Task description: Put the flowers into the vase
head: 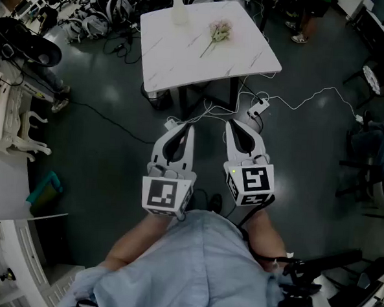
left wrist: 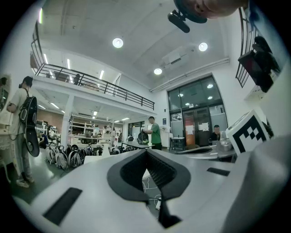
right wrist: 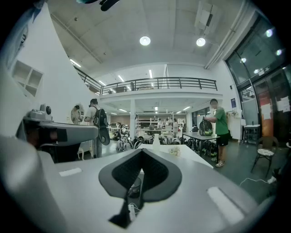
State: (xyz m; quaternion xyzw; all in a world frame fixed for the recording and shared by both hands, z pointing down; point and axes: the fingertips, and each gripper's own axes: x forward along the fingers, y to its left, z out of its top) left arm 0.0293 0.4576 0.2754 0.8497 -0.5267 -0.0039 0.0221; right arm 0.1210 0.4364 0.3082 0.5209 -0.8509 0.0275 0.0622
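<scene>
**Holding both grippers clenched and empty, well short of the table (head: 178,61)**

The dark floor (head: 102,144) fills most of the head view. The white, marble-patterned table stands at the top of that view, turned slightly so that its near-right corner juts out to the right. A person (head: 198,267) in a pale blue top stands back from the table's near edge, with both arms stretched forward over the floor.

The left gripper (head: 180,125) and the right gripper (head: 236,124) sit side by side, near each other. Both are about level and point toward the table, with their marker cubes on the person's side. Neither reaches the table's near edge.

In the left gripper view, that gripper's jaws meet at the tips with nothing caught between them. Only floor and a bit of white cable show through the hollow behind the tips. In the right gripper view the jaws are likewise pressed together at the tips and hold nothing, and the table lies straight ahead beyond them.

The vase (head: 180,12), pale and bottle-shaped, stands upright at the table's far edge, toward the far-left corner. The flowers (head: 219,32) lie flat near the middle of the tabletop, closer to the far edge than the near one. They are to the right of the vase and apart from it. Their pale blooms point toward the far edge and the thin stem slants toward the near-left corner.

A white power strip (head: 258,109) lies on the floor between the table's near edge and the right gripper, with white cables (head: 312,97) trailing off to the right.
</scene>
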